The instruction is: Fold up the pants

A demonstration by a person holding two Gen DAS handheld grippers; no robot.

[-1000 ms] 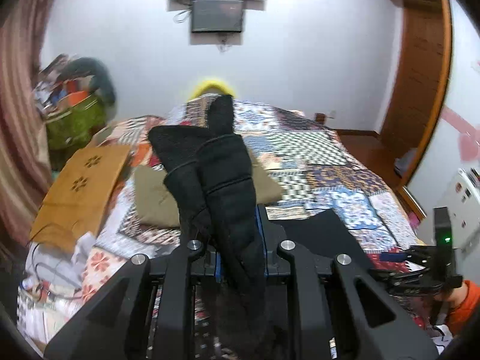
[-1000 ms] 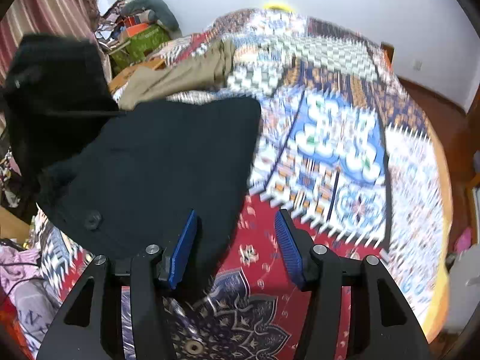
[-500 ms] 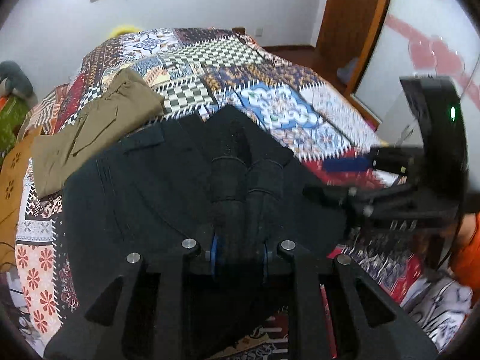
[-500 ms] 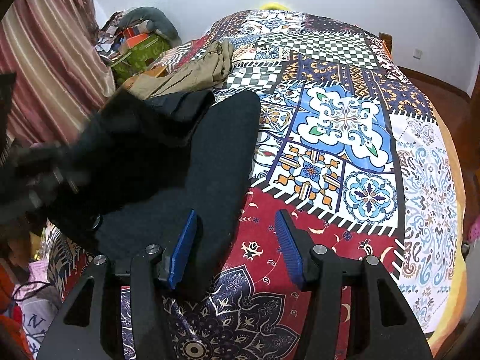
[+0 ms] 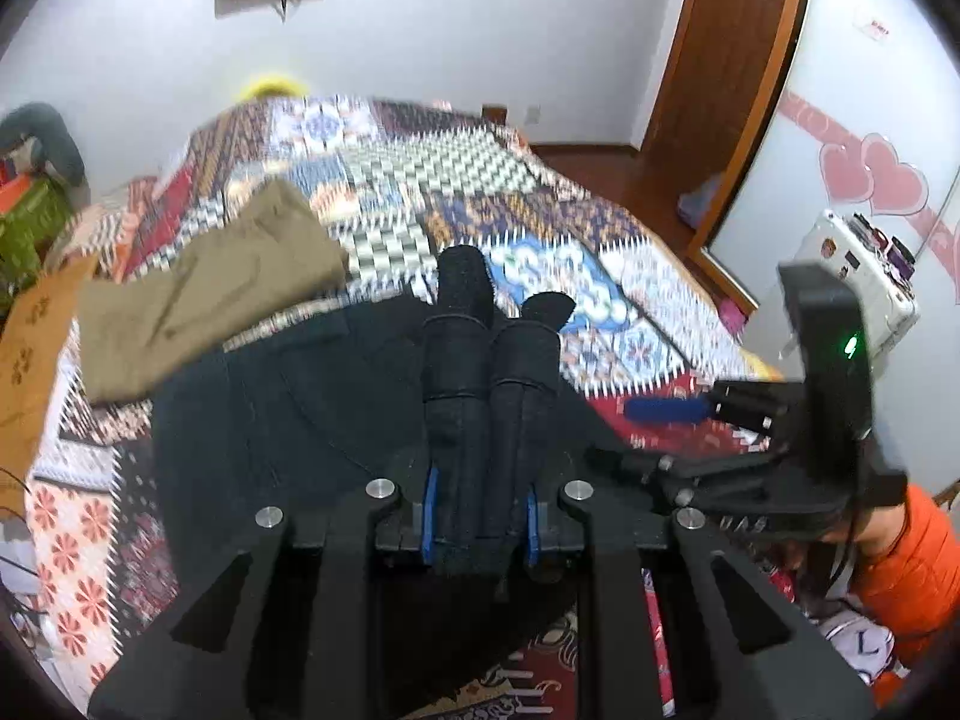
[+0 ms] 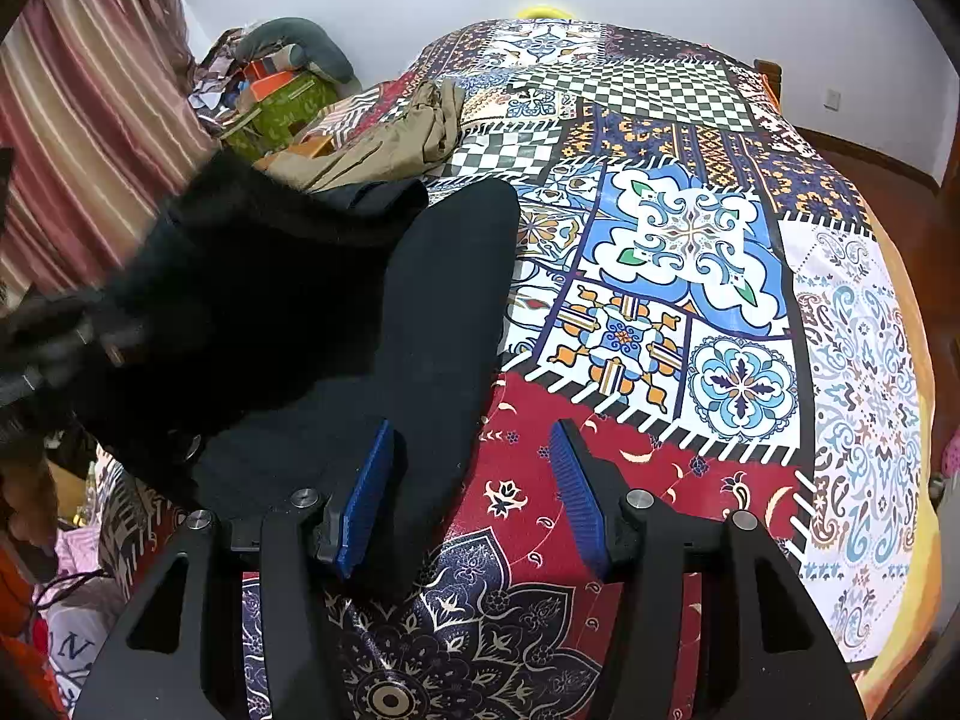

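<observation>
The left gripper [image 5: 477,531] is clamped on a bunched double fold of the black pants [image 5: 288,420]; two rolled thicknesses of cloth stand up between its blue pads. The rest of the garment lies spread on the patchwork bedspread [image 5: 420,192], at the near left part of the bed.

The right gripper [image 6: 471,501] stands half open and holds nothing. Its left pad [image 6: 366,495] sits just over the near right edge of the black pants [image 6: 444,324]; its right pad is over bare red bedspread [image 6: 600,420]. In the left wrist view the right gripper [image 5: 666,408] appears at the right, beside the pants' right edge.

Edges:
- The right edge of the pants runs from near to far, with a rounded far end.
- The lifted part, on the left in the right wrist view, is blurred; its outline cannot be made out.
- A folded khaki garment [image 5: 204,294] lies just beyond the far left edge of the pants; whether they touch cannot be told.

Open room: the right and far parts of the bedspread carry nothing. The left side is crowded: a striped curtain [image 6: 78,120] and piled items [image 6: 282,90]. An orange sleeve [image 5: 912,564] is at the near right.
</observation>
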